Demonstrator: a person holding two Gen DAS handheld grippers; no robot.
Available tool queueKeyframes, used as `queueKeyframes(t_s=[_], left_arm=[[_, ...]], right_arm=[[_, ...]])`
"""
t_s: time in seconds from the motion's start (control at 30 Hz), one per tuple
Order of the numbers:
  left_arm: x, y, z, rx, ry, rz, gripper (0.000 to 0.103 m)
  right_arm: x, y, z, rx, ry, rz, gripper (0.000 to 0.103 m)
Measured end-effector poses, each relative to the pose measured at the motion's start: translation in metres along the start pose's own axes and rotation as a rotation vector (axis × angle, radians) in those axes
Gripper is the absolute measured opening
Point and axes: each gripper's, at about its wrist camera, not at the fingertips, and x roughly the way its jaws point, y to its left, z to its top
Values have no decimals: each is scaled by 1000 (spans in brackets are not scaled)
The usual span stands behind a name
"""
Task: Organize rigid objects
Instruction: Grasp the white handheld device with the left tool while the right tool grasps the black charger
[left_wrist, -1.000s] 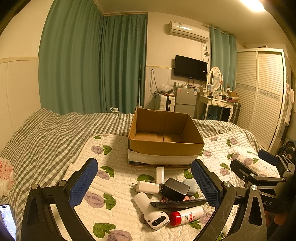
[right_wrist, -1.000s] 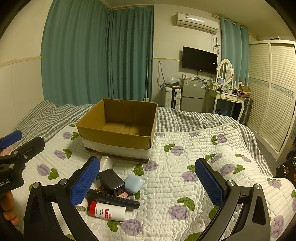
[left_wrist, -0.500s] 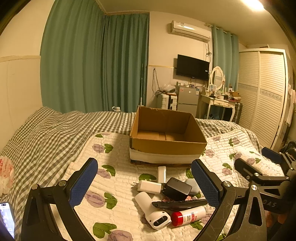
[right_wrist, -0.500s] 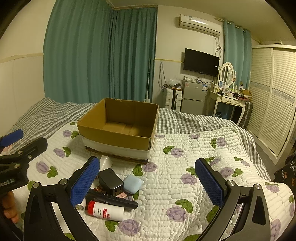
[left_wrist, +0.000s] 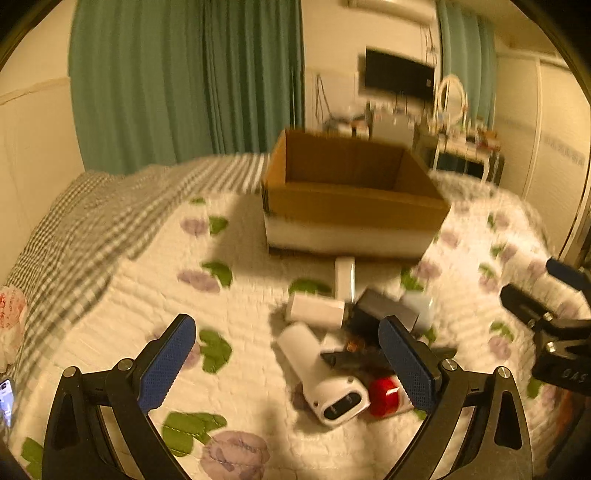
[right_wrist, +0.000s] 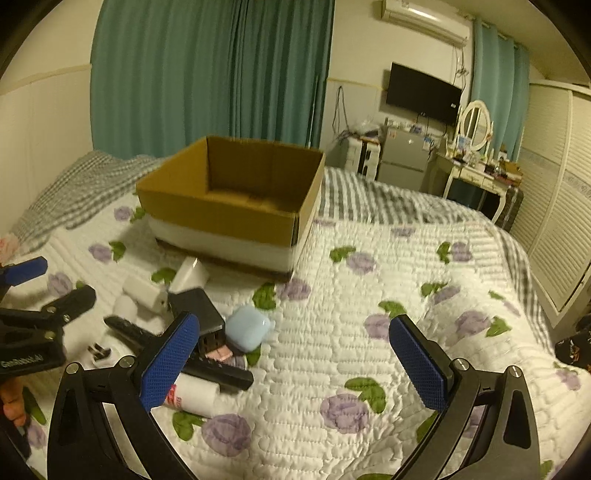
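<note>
An open cardboard box (left_wrist: 351, 206) (right_wrist: 221, 218) stands on the quilted bed. In front of it lies a pile: a white handheld device (left_wrist: 321, 380), white chargers (left_wrist: 314, 314) (right_wrist: 144, 291), a black adapter (right_wrist: 201, 314), a light-blue case (right_wrist: 248, 328), a black remote (right_wrist: 177, 354) and a red-capped white can (left_wrist: 384, 393) (right_wrist: 192, 397). My left gripper (left_wrist: 288, 363) is open and empty, just short of the pile. My right gripper (right_wrist: 295, 362) is open and empty, to the right of the pile.
Grey checked blanket (left_wrist: 92, 221) covers the bed's left and far side. A white wardrobe (right_wrist: 554, 199) stands on the right, with a dresser, mirror and television at the back wall. A phone (left_wrist: 5, 398) lies at the far left edge.
Both grippers have moved forward and down toward the pile and box. The left wrist view is blurred by the motion. Both stay open.
</note>
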Motion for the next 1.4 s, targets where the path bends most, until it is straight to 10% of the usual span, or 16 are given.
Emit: queueKeyframes(t_s=[0.53, 0.7, 0.83, 1.4], left_arm=[[51, -24, -32, 30, 251, 17, 98], [57, -20, -31, -12, 271, -17, 86], [70, -23, -34, -29, 334, -98, 55], [8, 5, 20, -16, 34, -15, 51]], right_arm=[[19, -19, -14, 80, 68, 45, 103], [18, -17, -15, 71, 65, 39, 103], [18, -12, -15, 51, 65, 29, 103], [63, 37, 21, -171, 149, 234, 102]])
